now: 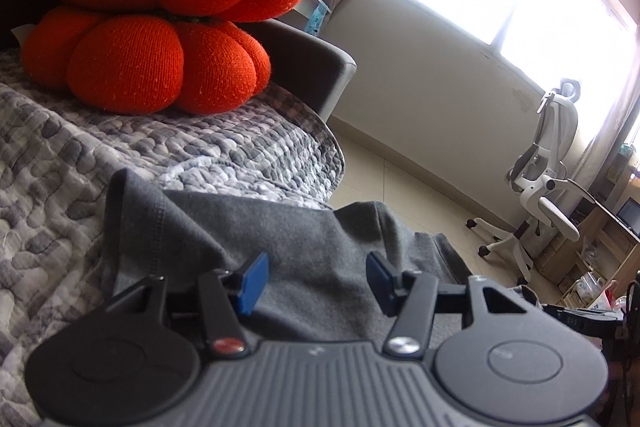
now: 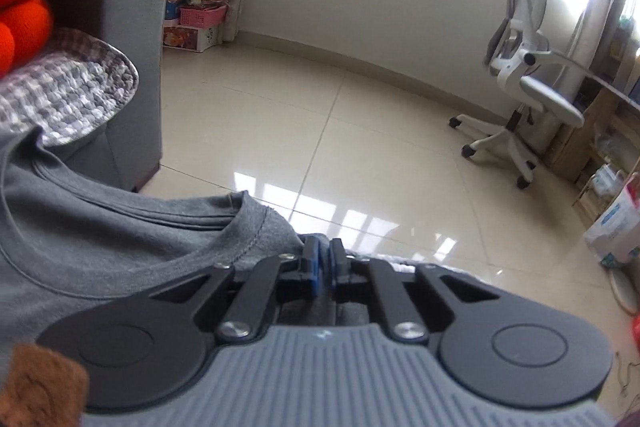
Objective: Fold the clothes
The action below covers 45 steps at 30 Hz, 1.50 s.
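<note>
Right wrist view: right gripper (image 2: pixel 325 263) fingers clamped the grey T-shirt (image 2: pixel 100 227) edge; left gripper (image 1: pixel 316 283) fingers stood open above it, clear floor (image 2: pixel 360 131) beyond.

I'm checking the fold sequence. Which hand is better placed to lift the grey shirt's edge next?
Right: the right hand-held gripper looks pinched on the grey shirt by its collar, while the left hand-held gripper is open above it.
</note>
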{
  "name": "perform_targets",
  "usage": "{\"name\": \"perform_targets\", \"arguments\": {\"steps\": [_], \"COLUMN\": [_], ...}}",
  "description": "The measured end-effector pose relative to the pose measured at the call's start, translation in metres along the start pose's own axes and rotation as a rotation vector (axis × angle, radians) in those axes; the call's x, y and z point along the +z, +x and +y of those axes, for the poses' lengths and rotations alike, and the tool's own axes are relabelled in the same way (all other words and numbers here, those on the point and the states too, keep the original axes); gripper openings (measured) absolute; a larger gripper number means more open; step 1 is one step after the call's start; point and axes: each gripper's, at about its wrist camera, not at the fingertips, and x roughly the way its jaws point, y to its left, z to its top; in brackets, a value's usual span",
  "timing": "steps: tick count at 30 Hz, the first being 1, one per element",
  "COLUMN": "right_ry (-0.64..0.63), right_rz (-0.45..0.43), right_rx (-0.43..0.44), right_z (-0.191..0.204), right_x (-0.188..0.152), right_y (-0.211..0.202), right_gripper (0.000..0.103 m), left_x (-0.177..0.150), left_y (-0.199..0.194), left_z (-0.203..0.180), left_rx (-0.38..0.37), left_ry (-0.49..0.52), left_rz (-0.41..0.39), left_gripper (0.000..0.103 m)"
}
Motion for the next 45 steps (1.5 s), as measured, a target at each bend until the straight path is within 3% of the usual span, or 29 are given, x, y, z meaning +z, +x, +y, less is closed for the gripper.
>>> {"name": "perform_targets", "arguments": {"steps": [3,5,8,12,14,16,20,22,24,28,30,32,34,35,37,42,45], "right_ry": [0.126,0.197,0.230,0.420,0.602,0.700,0.640,0.525,0.440,0.400,0.351,0.294,0.333,0.370,0.422,0.399,0.401], "right_rz": [-0.041,-0.066,-0.065,-0.089,-0.062,-0.035,-0.008,0.040,0.024,-0.093,-0.078,0.015,0.112,0.115,0.104,0.071,0.020], "right_rx": [0.045,0.053,-0.005,-0.034,0.014,0.098,0.216,0.154,0.082,-0.016,-0.056,-0.093,-0.086,-0.082,-0.088,-0.131,-0.119], "right_z": [-0.032,-0.056,-0.094,-0.150,-0.176,-0.187,-0.166,-0.148,-0.137,-0.141,-0.136,-0.130,-0.134,-0.136,-0.139,-0.133,-0.128], "right_x": [-0.002,-0.008,-0.024,-0.058,-0.076,-0.089,-0.090,-0.083,-0.074,-0.063,-0.061,-0.069,-0.087,-0.094,-0.103,-0.090,-0.080], "right_y": [-0.024,-0.042,-0.067,-0.097,-0.101,-0.100,-0.100,-0.093,-0.096,-0.123,-0.116,-0.086,-0.061,-0.059,-0.062,-0.081,-0.103], "right_gripper": [0.054,0.061,0.061,0.061,0.061,0.061,0.060,0.004,0.004,0.004,0.004,0.004,0.004,0.004,0.004,0.004,0.018], "left_x": [0.000,0.000,0.000,-0.001,-0.001,-0.001,-0.001,-0.001,-0.001,-0.001,0.000,-0.001,0.000,0.000,0.000,0.001,0.003], "left_y": [0.000,0.000,0.000,0.000,0.001,0.001,0.002,0.002,0.002,0.002,0.002,0.002,0.002,0.002,0.002,0.001,-0.002], "left_z": [0.001,0.000,-0.001,-0.002,-0.002,-0.003,-0.002,-0.002,-0.001,0.000,0.001,0.001,0.001,0.002,0.002,0.000,0.001], "left_rx": [0.000,0.001,0.002,0.001,0.002,0.004,0.003,0.000,-0.002,-0.007,-0.009,-0.011,-0.012,-0.013,-0.015,-0.003,0.007], "left_ry": [-0.004,-0.003,0.002,0.009,0.012,0.015,0.014,0.010,0.008,0.002,0.000,-0.002,-0.005,-0.006,-0.009,-0.004,-0.004], "left_rz": [-0.002,-0.002,0.000,0.002,0.004,0.006,0.008,0.007,0.005,0.003,0.004,0.004,0.004,0.004,0.005,0.005,0.016], "left_gripper": [0.056,0.056,0.056,0.057,0.057,0.057,0.057,0.057,0.057,0.057,0.057,0.057,0.057,0.057,0.057,0.058,0.063]}}
